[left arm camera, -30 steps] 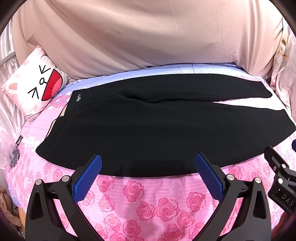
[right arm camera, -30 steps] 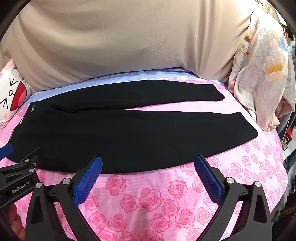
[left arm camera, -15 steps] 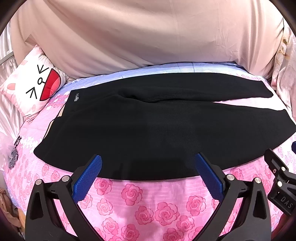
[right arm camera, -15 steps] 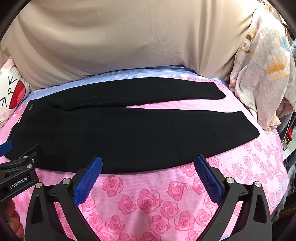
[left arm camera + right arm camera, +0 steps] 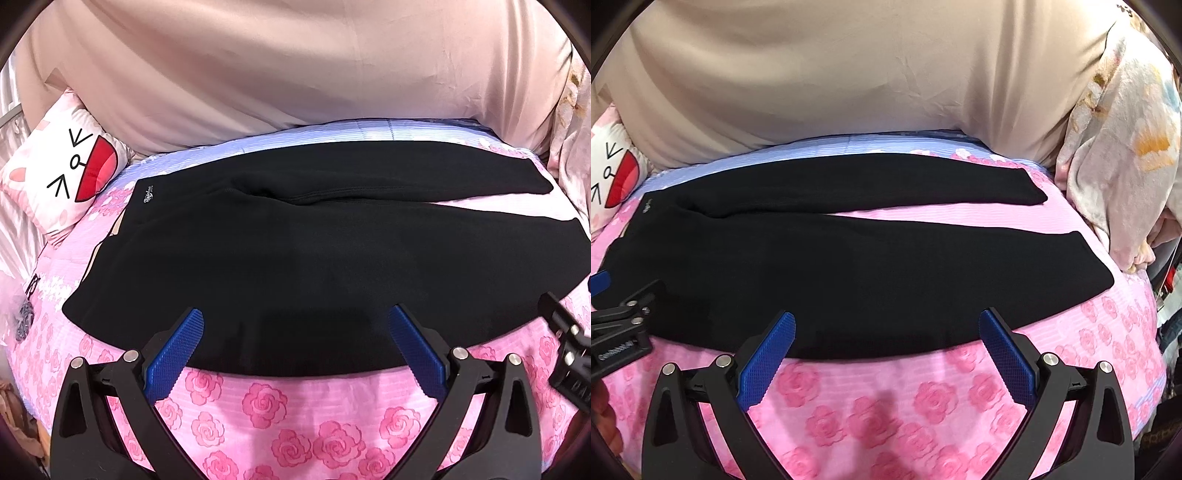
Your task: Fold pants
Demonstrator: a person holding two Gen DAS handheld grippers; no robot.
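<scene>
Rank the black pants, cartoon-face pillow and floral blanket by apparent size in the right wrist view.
Largest to smallest as they appear:
1. black pants, spread across the bedspread
2. floral blanket, bunched at the right edge
3. cartoon-face pillow, cropped at the left edge, so its true size is uncertain

Small white script logo on the pants (image 5: 149,192) near the waistband corner; reads roughly "Rainbow", second line too small to tell. Same logo in right wrist view (image 5: 647,206), illegible. Left hand-held gripper (image 5: 617,356) body bears white lettering, blurred, unreadable. Right hand-held gripper (image 5: 576,384) body shows partial "DA", rest cut off.
</scene>
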